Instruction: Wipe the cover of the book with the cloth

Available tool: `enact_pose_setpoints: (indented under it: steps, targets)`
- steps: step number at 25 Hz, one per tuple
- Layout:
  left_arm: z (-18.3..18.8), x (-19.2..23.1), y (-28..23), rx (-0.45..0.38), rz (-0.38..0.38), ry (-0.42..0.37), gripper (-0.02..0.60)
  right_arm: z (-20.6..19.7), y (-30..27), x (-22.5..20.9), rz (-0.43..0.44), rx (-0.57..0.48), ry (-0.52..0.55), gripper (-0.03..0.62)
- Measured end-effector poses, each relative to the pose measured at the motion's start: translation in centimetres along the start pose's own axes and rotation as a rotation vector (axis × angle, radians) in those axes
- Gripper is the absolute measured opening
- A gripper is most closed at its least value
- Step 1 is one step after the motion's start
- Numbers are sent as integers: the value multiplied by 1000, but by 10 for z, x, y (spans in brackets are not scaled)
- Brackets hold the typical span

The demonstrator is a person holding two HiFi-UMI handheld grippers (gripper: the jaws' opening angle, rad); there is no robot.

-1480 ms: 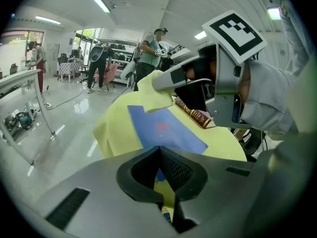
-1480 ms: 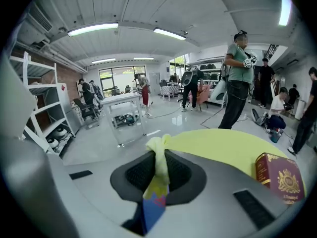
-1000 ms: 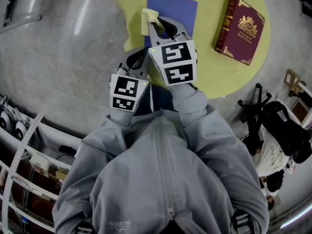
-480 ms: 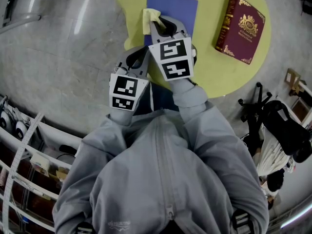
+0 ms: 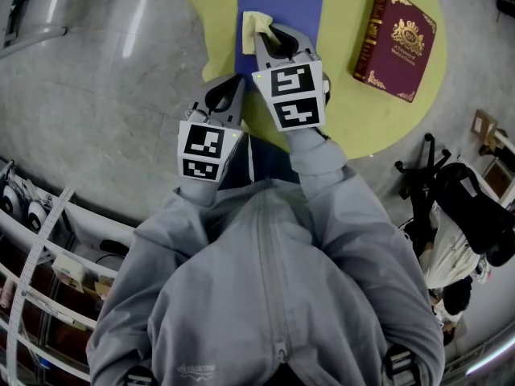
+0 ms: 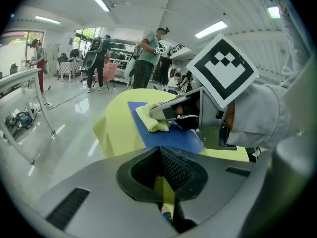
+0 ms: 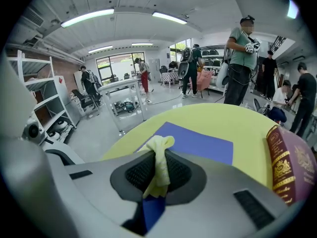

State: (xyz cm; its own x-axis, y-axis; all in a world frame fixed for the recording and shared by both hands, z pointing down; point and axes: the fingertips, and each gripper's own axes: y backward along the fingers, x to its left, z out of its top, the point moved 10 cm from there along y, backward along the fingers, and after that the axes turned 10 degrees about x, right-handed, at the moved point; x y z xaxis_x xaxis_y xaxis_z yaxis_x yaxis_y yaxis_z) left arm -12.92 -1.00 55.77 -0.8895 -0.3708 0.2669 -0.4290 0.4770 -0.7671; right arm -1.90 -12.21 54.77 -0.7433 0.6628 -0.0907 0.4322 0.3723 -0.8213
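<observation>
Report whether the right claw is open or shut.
Shut on the cloth: the right claw pinches it between both jaws over the blue book.

This looks like a large open lab or workshop hall. Long ceiling strip lights [image 7: 86, 18] run over a polished grey floor [image 5: 105, 95], with metal shelving racks [image 7: 34, 93] holding gear, work tables [image 7: 119, 86], and several people [image 7: 241, 53] standing about, one wearing a backpack [image 6: 90, 59].

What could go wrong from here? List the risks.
The blue book lies loose on the table. The left gripper is shut short of it, not pinning it, so wiping may slide it. The right gripper pinches only a narrow fold of the cloth, which could pull free.
</observation>
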Motion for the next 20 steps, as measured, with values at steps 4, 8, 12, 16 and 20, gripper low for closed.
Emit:
enact_pose_setpoints:
  steps: [4,8,12,16,20]
  targets:
    - [0,0,1,-1,2,2,17,-5,4,-6,-16,-1,-6,57]
    - [0,0,0,0,4,-1,17,-10,9,-14,-34,1,-19,57]
    - [0,-1,0,0,6,-3,17,-16,13,-22,-49,4,-23,57]
    - [1,-2,1,-1,5,-1,17,-22,18,-28,-64,2,-28,57]
    - [2,-3,1,0,1,5,17,-30,24,-38,-85,3,-49,57]
